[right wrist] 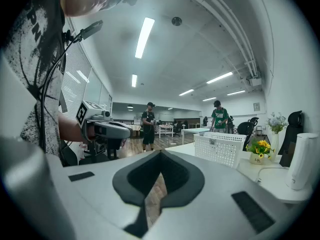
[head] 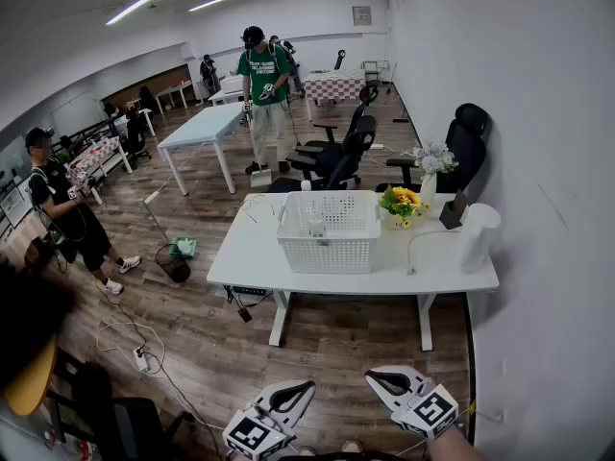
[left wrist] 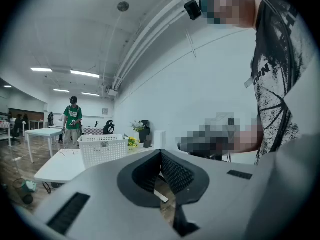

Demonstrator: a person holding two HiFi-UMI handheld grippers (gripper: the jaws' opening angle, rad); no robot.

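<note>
As I hold both tools low in front of me, my left gripper has its fingers pressed together at the tips with nothing between them (only wooden floor shows through the opening behind the tips). My right gripper is the same: tips closed on each other and empty. The two sit just beside each other, tips angled toward one another.

Ahead of both sets of fingertips, and well apart from them, stands the white table. The white basket sits on it, straight out past my fingers. Beyond my right fingertips, to the basket's right, are the yellow flowers, and further right the white cylinder. Far past the table, a black chair and a person in a green shirt.
</note>
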